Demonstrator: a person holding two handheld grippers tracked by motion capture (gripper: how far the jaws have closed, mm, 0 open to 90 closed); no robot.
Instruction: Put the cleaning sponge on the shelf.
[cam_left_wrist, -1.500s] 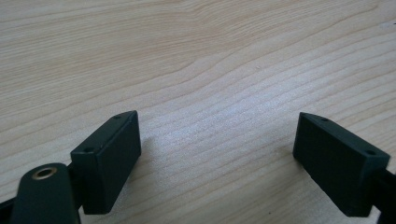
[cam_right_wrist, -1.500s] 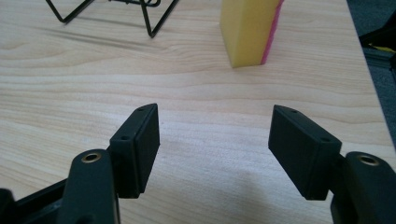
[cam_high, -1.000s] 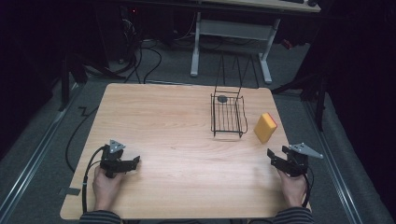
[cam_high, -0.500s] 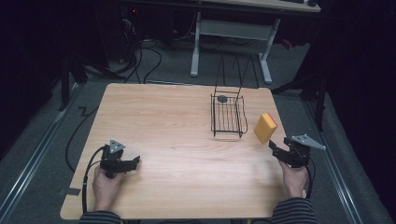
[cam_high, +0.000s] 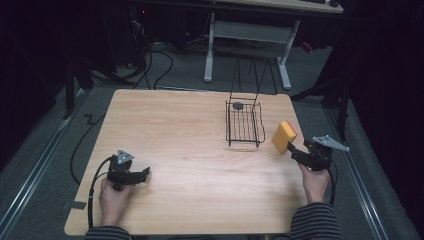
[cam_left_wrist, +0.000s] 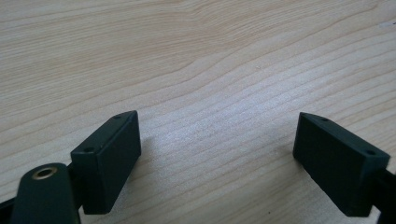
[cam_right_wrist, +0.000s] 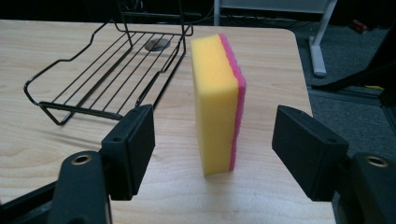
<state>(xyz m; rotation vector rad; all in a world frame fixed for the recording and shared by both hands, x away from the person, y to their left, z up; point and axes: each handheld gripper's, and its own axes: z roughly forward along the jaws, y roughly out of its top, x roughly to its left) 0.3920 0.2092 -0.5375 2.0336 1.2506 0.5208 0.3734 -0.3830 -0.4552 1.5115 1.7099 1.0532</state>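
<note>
Beside the wire basket (cam_high: 244, 124), which holds a dark disc (cam_high: 238, 105), the right gripper (cam_right_wrist: 215, 140) has just been opening its jaws around the upright sponge (cam_right_wrist: 218, 100).

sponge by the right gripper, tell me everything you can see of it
The sponge is a thick block, yellow foam with a thin pink layer on one face. It stands upright on its narrow edge on the wooden table, near the right edge, just right of the wire basket. Nothing grips it: the right hand-held gripper has its jaws open either side, apart from it.

Wood table (cam_high: 190, 130) w/ sponge (cam_high: 283, 136), wire basket (cam_high: 244, 125).
</note>
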